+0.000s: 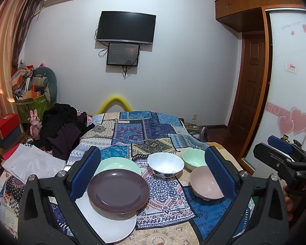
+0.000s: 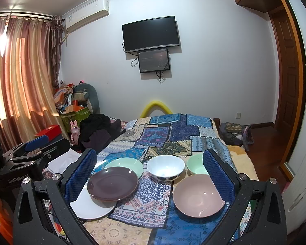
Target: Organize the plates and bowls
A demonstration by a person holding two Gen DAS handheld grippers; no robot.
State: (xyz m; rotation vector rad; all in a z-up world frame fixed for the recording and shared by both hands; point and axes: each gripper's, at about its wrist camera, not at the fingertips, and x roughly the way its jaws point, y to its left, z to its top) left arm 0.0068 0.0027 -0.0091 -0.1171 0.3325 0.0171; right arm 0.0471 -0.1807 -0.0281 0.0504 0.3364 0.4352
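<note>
On the patchwork cloth lie a brown plate [image 1: 118,190] [image 2: 112,183], a white plate [image 1: 110,224] [image 2: 89,207] partly under it, and a mint plate [image 1: 118,164] [image 2: 126,165] behind. To the right stand a white bowl with dark spots [image 1: 165,164] [image 2: 165,167], a mint bowl [image 1: 193,159] [image 2: 195,164] and a pink bowl [image 1: 206,182] [image 2: 199,196]. My left gripper [image 1: 153,173] is open above the dishes, holding nothing. My right gripper [image 2: 151,173] is open too, empty, hovering over them.
The bed [image 2: 193,130] runs back toward a wall with a TV [image 1: 125,27]. Dark clothes [image 1: 61,126] and white folded cloth [image 1: 33,162] lie on the left. Boxes and clutter [image 1: 28,94] fill the left corner. A wardrobe [image 1: 291,94] and a door stand on the right.
</note>
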